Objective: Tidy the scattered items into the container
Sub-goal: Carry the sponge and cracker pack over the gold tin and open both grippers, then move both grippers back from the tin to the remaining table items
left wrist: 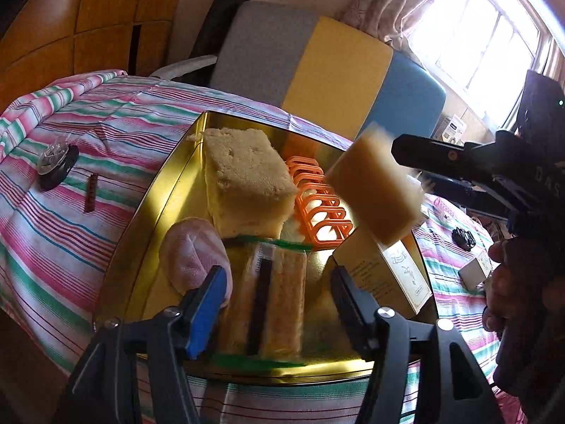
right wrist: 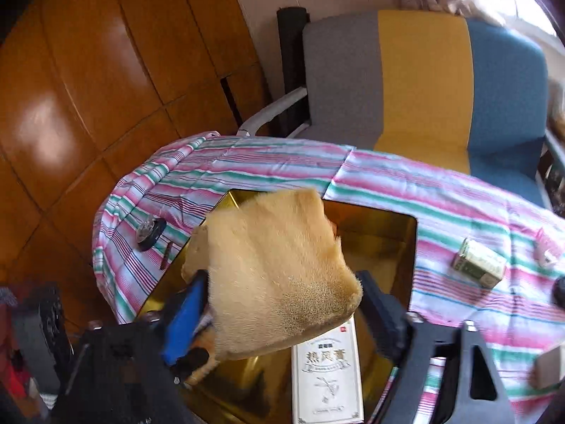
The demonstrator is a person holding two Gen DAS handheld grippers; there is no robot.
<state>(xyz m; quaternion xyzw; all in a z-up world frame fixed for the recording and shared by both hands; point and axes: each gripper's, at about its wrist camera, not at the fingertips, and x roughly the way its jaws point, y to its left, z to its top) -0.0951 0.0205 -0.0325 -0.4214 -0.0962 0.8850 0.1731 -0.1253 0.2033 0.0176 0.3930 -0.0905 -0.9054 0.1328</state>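
1. Step now: dropping things into the gold tin [left wrist: 169,190], which sits on the striped bench [left wrist: 106,134]. Both tools are over it.
2. The left tool [left wrist: 279,275] is open. A clear zip bag [left wrist: 268,300] w/ yellow stuff sits btw its fingers, but there is a gap at the side, so nothing squeezes it. The bag looks blurry & is low in the tin, at the near edge.
3. The right tool [right wrist: 282,279] is open wide too. A yellow sponge [right wrist: 275,268] is btw its fingers, over the tin & above a white box [right wrist: 325,371]. It looks loose & blurry, prob. falling, not pinched.
4. Already in the tin: a big sponge [left wrist: 247,173] at the back, an orange rack [left wrist: 317,205] beside it, a round pink pad [left wrist: 194,247] at the left. The white box leans at the right side.
5. Not put away yet: a black round thing [left wrist: 56,166] w/ a clear top & a small red stick [left wrist: 91,192] just beside it, left of the tin. On the right there is a green box [right wrist: 480,263], a small black thing [left wrist: 463,238] & a small white box [left wrist: 475,274].
6. So the job is past halfway, but not done.
7. Next move, a guess: lift both tools clear of the tin w/ fingers open. Then each one goes to its own side. The red stick is thin & flat, so it needs a low, careful pinch. The tin is getting full, so new things should go in the gaps.
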